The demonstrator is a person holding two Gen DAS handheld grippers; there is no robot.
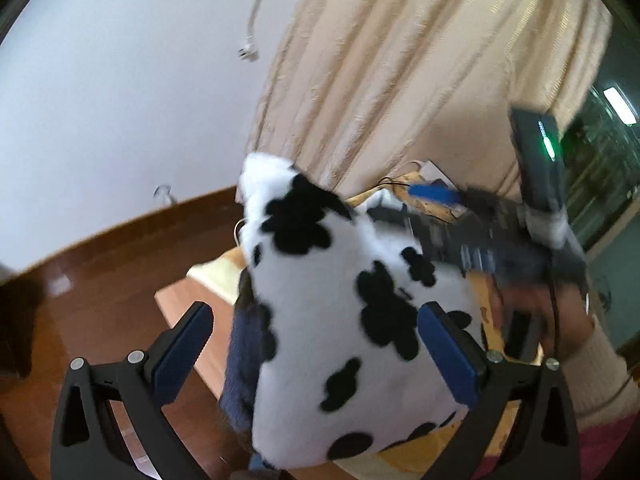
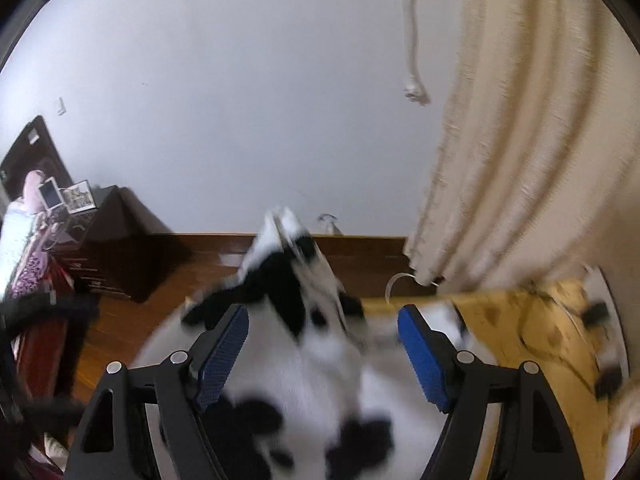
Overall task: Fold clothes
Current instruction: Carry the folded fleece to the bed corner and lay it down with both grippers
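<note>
The cow-print fleece garment (image 1: pixel 352 320) lies bunched on a table covered with a yellow patterned cloth (image 2: pixel 520 320), its white pile marked with black blotches and a dark navy lining (image 1: pixel 244 360) showing along one edge. Its long axis runs away from both tools toward the wall, ending in a raised peak (image 2: pixel 288 232) at the far end. From where I stand the left gripper (image 1: pixel 316 356) has its blue pads spread wide with the garment lying between them; the pads do not appear to press the fabric, so I judge nothing is held. The right gripper (image 2: pixel 324 356) likewise stands with its jaws wide apart over the same garment, the fleece passing under and between the pads without any visible pinch. In the left wrist view the right gripper (image 1: pixel 480 240) appears blurred across the far right side of the garment, with a hand (image 1: pixel 560 320) in a cream sleeve behind it. The deciding relation: the garment lies directly ahead of and below both tools, lengthwise along their pointing lines, so either could close on the near hem; neither is clearly nearer. A beige curtain (image 1: pixel 400 80) hangs behind the table. The fold looks barely begun, the cloth being heaped rather than flat.
</note>
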